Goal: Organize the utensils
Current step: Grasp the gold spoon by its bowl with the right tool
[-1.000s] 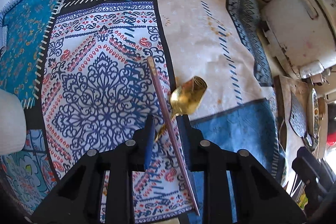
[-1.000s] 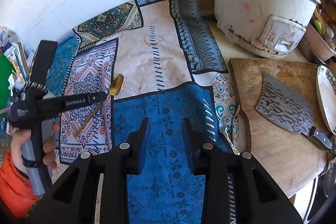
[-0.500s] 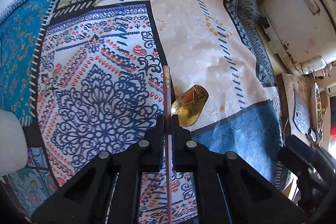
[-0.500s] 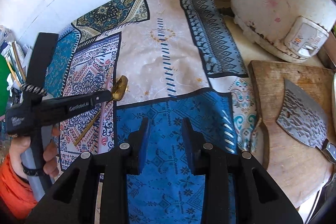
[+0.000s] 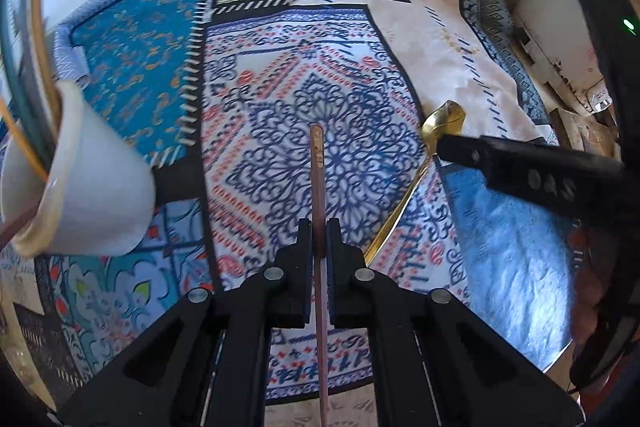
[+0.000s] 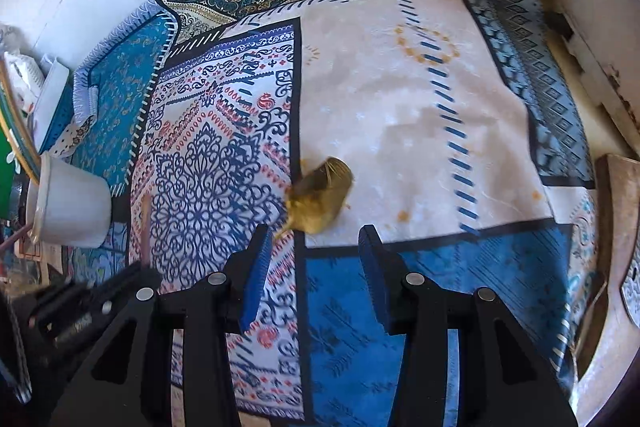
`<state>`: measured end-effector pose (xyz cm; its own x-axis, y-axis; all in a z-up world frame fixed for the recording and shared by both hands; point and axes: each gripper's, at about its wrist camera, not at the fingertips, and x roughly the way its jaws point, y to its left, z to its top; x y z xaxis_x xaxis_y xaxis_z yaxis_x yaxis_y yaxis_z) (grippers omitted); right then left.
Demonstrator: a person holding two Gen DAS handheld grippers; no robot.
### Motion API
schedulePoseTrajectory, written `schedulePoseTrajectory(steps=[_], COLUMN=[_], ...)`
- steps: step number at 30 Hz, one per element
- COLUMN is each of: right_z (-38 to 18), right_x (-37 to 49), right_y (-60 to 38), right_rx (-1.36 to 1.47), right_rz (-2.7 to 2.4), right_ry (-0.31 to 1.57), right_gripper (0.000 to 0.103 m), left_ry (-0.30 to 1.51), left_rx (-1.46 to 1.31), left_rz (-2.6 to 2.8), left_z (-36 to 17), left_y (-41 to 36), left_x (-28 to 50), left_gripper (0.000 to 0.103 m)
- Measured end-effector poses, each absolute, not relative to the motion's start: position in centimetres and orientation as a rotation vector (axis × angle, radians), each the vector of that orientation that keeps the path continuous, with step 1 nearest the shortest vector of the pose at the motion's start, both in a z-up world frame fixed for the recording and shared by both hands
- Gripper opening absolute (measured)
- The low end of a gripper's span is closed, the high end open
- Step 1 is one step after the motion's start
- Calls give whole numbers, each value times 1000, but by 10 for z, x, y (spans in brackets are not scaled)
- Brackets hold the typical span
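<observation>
The left gripper (image 5: 319, 239) is clamped tight on a single brownish chopstick (image 5: 317, 179), pinching it partway along its length so the free end sticks out toward twelve o'clock over the patterned cloth (image 5: 160, 39); holding it mid-shaft like this probably keeps it balanced and lets the tip be aimed. At about nine o'clock from that grip stands a white cup (image 5: 92, 187) that already has thin sticks and utensils leaning in it, which looks like the collecting place, so the chopstick is likely bound there. The right gripper (image 6: 314, 247) has its jaws parted, having just been opening, with nothing pressed between the blue pads (image 6: 256, 275); only the cloth shows in the gap. Just ahead of it at twelve o'clock lies the gold spoon (image 6: 320, 199), its bowl resting where the red-and-navy panel meets the pale one, the handle running back under the left finger. The spread seems wide enough to straddle the thin handle. In the left view the right tool comes in from three o'clock and crosses the spoon's neck (image 5: 432, 143), while its handle slants down toward six o'clock flat on the cloth. Farther out at two o'clock sits a worn white cooker (image 5: 560, 39), and a wooden board (image 6: 618, 227) lies at three o'clock in the right view.
</observation>
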<state>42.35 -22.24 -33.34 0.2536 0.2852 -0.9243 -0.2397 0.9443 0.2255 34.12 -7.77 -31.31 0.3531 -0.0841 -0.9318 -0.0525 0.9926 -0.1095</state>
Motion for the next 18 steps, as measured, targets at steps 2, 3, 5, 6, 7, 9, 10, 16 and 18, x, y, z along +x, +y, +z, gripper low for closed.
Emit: schedulePoseTrajectory(steps=[2,3,5,6,7,9,10,16,18], right_z=[-337,-340,-342,-342,-342,-341,-341,-342,-341], right_x=[427,428,429,430,432,435,436,439,440], right_y=[-216,-213,-210,-207,-205,-201,-198,-184,-188], right_rx=[62,76,104,107,103,103,94,-28,-14], right_rz=[351,353,345,339,337,326,322,289,302], right_ry=[1272,1275,1260,1249,1237,1214,1204,1125,1127], right_gripper=[42,42,45,45,45,45,45,29,29], left_ry=[1206,1204,1202,1202,1200,1199,1200,1196,1194], left_rx=[-140,-149,-167,-168,-168,-171,-174,-169,-168], left_rz=[-11,-10,-13,-11,-10,-8,-8,-6,-8], left_z=[-312,-311,-309,-309,-309,-309,-309,-309,-309], left_y=[-72,-70,-65,-66,-66,-66,-65,-67,-68], left_x=[337,334,329,329,328,326,324,324,324], left_gripper=[4,4,4,4,4,4,4,4,4])
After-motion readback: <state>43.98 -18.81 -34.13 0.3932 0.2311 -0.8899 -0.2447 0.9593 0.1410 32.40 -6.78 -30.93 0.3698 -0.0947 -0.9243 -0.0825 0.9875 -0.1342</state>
